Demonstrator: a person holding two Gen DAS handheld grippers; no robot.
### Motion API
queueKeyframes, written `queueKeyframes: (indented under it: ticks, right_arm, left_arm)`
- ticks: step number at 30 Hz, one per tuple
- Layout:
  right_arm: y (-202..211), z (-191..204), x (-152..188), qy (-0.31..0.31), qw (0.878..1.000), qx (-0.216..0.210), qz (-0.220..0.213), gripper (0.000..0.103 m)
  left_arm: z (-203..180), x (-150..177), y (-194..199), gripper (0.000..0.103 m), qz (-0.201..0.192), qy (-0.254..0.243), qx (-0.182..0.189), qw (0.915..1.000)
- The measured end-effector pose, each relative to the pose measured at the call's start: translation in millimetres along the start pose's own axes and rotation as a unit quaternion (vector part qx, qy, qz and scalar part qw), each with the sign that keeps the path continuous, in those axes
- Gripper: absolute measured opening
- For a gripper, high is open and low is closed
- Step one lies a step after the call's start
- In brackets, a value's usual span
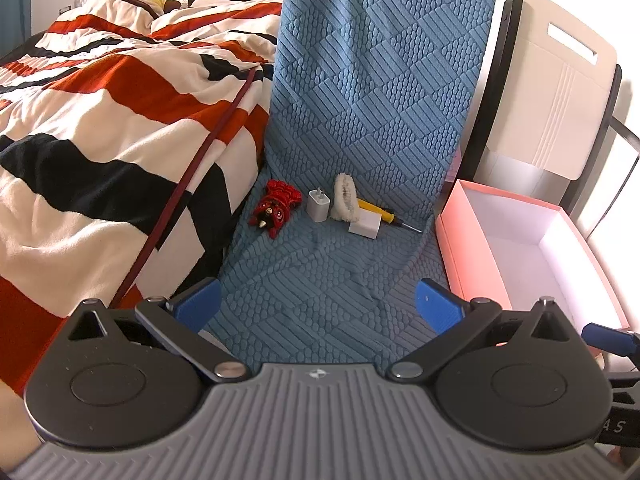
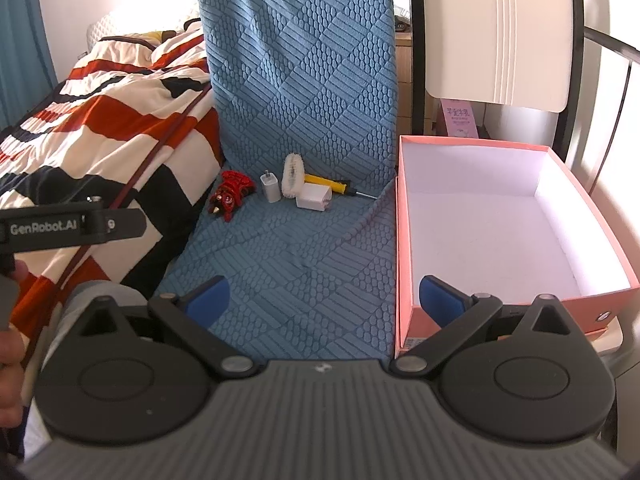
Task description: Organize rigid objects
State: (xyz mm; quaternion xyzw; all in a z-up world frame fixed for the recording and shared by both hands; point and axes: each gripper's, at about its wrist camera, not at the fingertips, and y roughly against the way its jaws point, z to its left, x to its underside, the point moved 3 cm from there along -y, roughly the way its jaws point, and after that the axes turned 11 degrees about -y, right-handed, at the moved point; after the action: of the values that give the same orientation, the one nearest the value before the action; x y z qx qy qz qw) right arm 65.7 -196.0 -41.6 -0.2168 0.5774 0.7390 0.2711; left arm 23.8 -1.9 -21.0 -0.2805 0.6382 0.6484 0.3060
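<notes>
On the blue textured cloth point(image 1: 320, 272) far ahead lie a red lion figurine point(image 1: 275, 209), an upright white charger point(image 1: 319, 205), a fluffy white brush point(image 1: 344, 197), a second white charger point(image 1: 366, 226) on its side and a yellow-handled screwdriver point(image 1: 384, 214). The same group shows in the right wrist view: figurine point(image 2: 230, 194), charger point(image 2: 270, 188), brush point(image 2: 293, 176), charger point(image 2: 314, 198), screwdriver point(image 2: 332, 184). An open pink box point(image 2: 404, 240) with a white, empty inside stands to the right. My left gripper point(image 1: 318, 306) and right gripper point(image 2: 324, 298) are both open, empty, well short of the objects.
A bed with a red, black and white striped duvet point(image 1: 100, 120) borders the cloth on the left. A cream chair back point(image 1: 556, 80) with a dark frame rises behind the box point(image 1: 476, 256). The left gripper's body point(image 2: 72, 224) shows at the right view's left edge.
</notes>
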Motion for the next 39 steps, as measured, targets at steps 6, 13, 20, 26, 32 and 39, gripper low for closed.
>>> queueKeyframes:
  ticks: [6, 13, 20, 26, 32, 39]
  right_arm:
    - [0.0, -0.7, 0.2, -0.001, 1.0, -0.001, -0.001, 0.103]
    - [-0.2, -1.0, 0.5, -0.003, 1.0, 0.001, 0.0, 0.103]
    - [-1.2, -1.3, 1.1, -0.006, 1.0, 0.003, 0.002, 0.103]
    - [-2.1, -1.4, 2.3, -0.006, 1.0, 0.007, 0.004, 0.103]
    - [-3.3, -1.1, 1.5, -0.011, 1.0, 0.002, 0.003, 0.103]
    - [-7.0, 0.3, -1.4, -0.011, 1.0, 0.001, 0.003, 0.103]
  left_arm:
    - [1.0, 1.5, -1.6, 0.103, 0.002, 0.001, -0.001, 1.0]
    - [0.1, 2.8, -5.1, 0.103, 0.005, 0.0, 0.001, 1.0]
    - [-0.6, 3.8, -6.7, 0.103, 0.005, -0.001, 0.001, 1.0]
    - [0.3, 6.1, -8.8, 0.103, 0.008, 0.002, 0.001, 1.0]
    - [0.9, -2.9, -9.5, 0.103, -0.008, -0.012, -0.003, 0.9999]
    - [3.7, 0.9, -10.0, 0.103, -0.007, -0.002, 0.0, 1.0]
